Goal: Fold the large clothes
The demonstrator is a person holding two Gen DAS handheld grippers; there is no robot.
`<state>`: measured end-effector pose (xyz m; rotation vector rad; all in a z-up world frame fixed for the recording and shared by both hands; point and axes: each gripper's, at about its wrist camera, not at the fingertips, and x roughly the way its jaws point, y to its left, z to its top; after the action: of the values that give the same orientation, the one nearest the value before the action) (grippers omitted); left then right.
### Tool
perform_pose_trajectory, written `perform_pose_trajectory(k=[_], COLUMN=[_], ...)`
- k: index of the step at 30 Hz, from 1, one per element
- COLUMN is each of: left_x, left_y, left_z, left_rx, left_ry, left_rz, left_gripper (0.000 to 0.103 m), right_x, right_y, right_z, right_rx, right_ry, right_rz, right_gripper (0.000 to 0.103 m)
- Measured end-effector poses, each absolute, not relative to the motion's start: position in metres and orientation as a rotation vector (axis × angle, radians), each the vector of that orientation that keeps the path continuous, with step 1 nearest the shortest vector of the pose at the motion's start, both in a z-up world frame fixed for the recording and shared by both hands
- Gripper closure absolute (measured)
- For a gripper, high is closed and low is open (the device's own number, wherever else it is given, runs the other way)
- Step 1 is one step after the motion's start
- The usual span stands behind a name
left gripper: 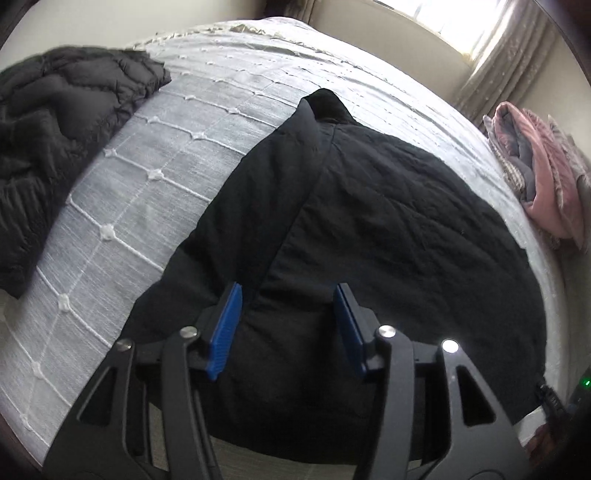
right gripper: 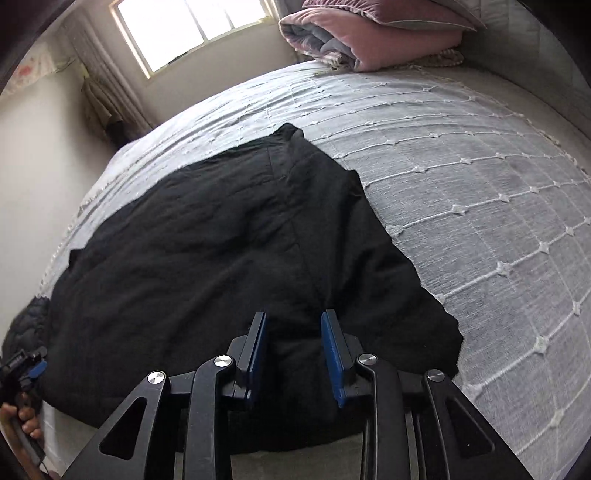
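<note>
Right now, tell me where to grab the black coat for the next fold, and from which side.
Take the black coat by its near hem, at the two bottom corners, coming down from the foot of the bed. It lies flat, collar pointing away, and both the left gripper and right gripper hang open over that edge.

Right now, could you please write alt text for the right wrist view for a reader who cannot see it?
A black padded coat lies spread on a bed with a grey tufted bedspread, seen past the right hand-held gripper, whose blue-padded jaws hang open above it. A folded pink blanket sits at the far edge, below a bright window.
</note>
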<state>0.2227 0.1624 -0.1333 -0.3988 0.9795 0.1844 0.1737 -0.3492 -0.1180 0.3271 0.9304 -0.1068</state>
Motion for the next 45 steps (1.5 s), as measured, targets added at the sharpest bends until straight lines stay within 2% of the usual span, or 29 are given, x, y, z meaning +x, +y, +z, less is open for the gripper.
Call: perform_pose_trajectory(k=[4, 6, 12, 16, 19, 22, 25, 26, 27, 28, 35, 39, 40, 42, 43, 44, 45], left_x=[0.223, 0.222, 0.210, 0.192, 0.184, 0.192, 0.208, 0.209, 0.210, 0.210, 0.206, 0.199, 0.197, 0.191, 0.191, 0.190, 0.189], left_y=[0.163, 0.164, 0.148, 0.125, 0.097, 0.087, 0.107, 0.112, 0.122, 0.125, 0.129, 0.119, 0.114, 0.094, 0.088, 0.078, 0.066], left_z=[-0.137, -0.138, -0.114, -0.082, -0.068, -0.085, -0.116, -0.120, -0.125, -0.127, -0.130, -0.116, -0.112, -0.101, -0.099, -0.097, -0.095], left_rx=[-0.397, -0.384, -0.296, -0.235, -0.176, -0.152, -0.240, -0.267, -0.287, -0.286, -0.283, -0.219, -0.200, -0.150, -0.153, -0.172, -0.199], left_ry=[0.984, 0.981, 0.929, 0.841, 0.804, 0.844, 0.963, 0.972, 0.970, 0.969, 0.954, 0.903, 0.882, 0.854, 0.858, 0.867, 0.882], left_rz=[0.215, 0.243, 0.268, 0.233, 0.150, 0.154, 0.179, 0.180, 0.190, 0.200, 0.208, 0.227, 0.220, 0.152, 0.111, 0.046, -0.026], left_gripper=[0.053, 0.061, 0.061, 0.061, 0.055, 0.054, 0.054, 0.058, 0.066, 0.068, 0.069, 0.069, 0.069, 0.067, 0.067, 0.066, 0.066], right_x=[0.182, 0.184, 0.182, 0.159, 0.145, 0.138, 0.147, 0.151, 0.153, 0.155, 0.170, 0.161, 0.158, 0.150, 0.147, 0.146, 0.147], right_y=[-0.350, -0.351, -0.350, -0.348, -0.351, -0.364, -0.370, -0.373, -0.375, -0.375, -0.364, -0.367, -0.366, -0.361, -0.358, -0.353, -0.350], right_z=[-0.129, -0.133, -0.124, -0.096, -0.081, -0.076, -0.095, -0.102, -0.107, -0.108, -0.119, -0.104, -0.098, -0.084, -0.078, -0.074, -0.071], right_rx=[0.313, 0.319, 0.303, 0.330, 0.306, 0.349, 0.418, 0.428, 0.429, 0.429, 0.336, 0.365, 0.386, 0.394, 0.389, 0.377, 0.368], right_ry=[0.932, 0.931, 0.916, 0.843, 0.826, 0.817, 0.888, 0.916, 0.923, 0.922, 0.935, 0.881, 0.860, 0.794, 0.771, 0.750, 0.743], right_rz=[-0.102, -0.100, -0.120, -0.164, -0.232, -0.258, -0.200, -0.202, -0.208, -0.209, -0.240, -0.247, -0.242, -0.213, -0.204, -0.201, -0.198], right_gripper=[0.074, 0.074, 0.073, 0.067, 0.064, 0.064, 0.064, 0.064, 0.064, 0.064, 0.064, 0.063, 0.061, 0.047, 0.035, 0.030, 0.030])
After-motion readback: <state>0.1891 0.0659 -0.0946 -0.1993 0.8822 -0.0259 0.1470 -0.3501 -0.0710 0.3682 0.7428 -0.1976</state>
